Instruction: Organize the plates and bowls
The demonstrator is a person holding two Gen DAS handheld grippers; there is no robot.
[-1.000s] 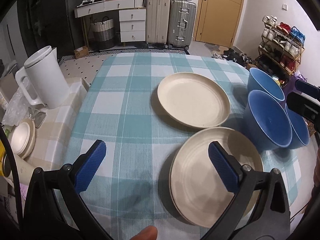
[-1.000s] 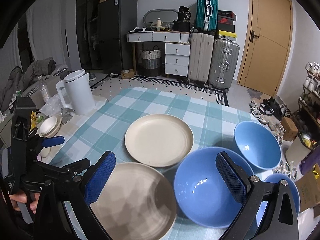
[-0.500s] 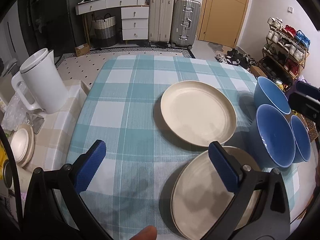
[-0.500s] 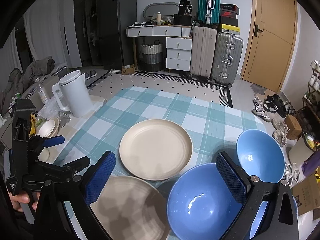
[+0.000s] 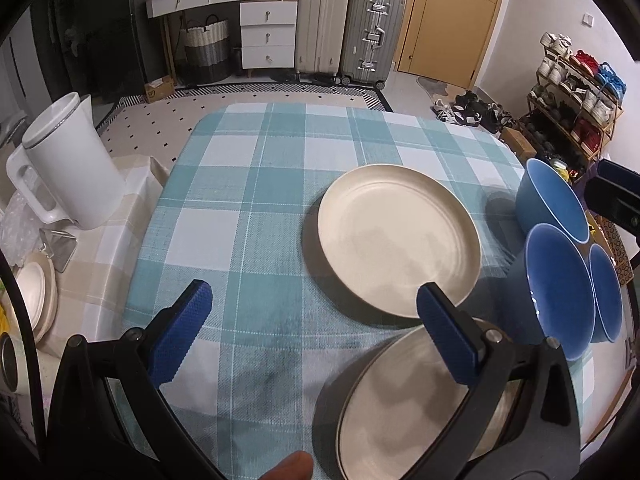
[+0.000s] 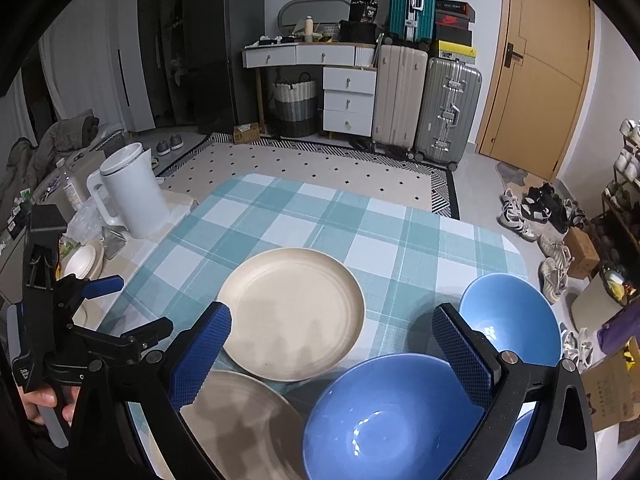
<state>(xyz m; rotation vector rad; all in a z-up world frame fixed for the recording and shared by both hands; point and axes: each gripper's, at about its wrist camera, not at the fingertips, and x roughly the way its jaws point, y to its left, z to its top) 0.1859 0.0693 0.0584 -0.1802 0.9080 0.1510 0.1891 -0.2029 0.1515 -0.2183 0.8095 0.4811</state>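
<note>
Both grippers have pulled back from the plates; left gripper [image 5: 316,334] and right gripper [image 6: 332,350] hang wide open, holding nothing.

The near plate [image 5: 404,412] is cut off by the lower frame edge and partly covered by the left gripper's finger [image 5: 448,340]. The third blue bowl [image 6: 520,440] shows only a sliver behind the right gripper's arm. Shoe rack [image 5: 576,92] contents are too small to identify.
</note>
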